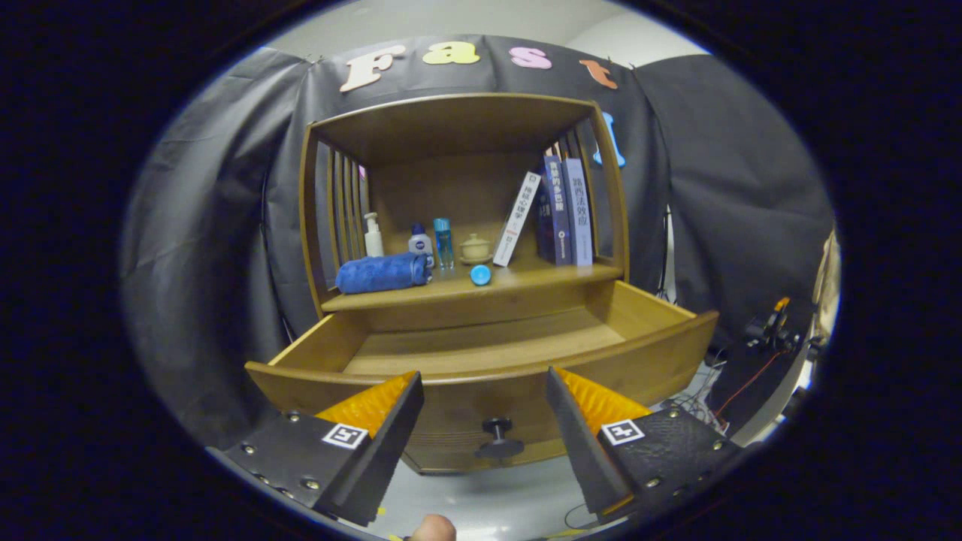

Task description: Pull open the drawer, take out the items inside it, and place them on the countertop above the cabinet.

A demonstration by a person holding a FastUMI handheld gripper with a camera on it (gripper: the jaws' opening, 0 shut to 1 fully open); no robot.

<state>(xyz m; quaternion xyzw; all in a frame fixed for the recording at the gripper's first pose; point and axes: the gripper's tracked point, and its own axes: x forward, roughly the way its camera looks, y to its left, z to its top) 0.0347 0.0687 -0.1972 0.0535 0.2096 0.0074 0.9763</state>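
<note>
Dark cloth backed a small wooden cabinet, and its drawer was pulled right out toward us. We had the gripper spread wide, gripping nothing, fingertips just shy of the drawer front, the knob sitting between them. What we could see of the drawer floor looked bare; its front strip stayed hidden. A blue towel, bottles and books sat on the countertop beyond.

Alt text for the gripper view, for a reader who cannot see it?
Open gripper holds nothing, facing a pulled-out wooden drawer with a black knob. On the countertop above lie a rolled blue towel and a small blue ball.
</note>
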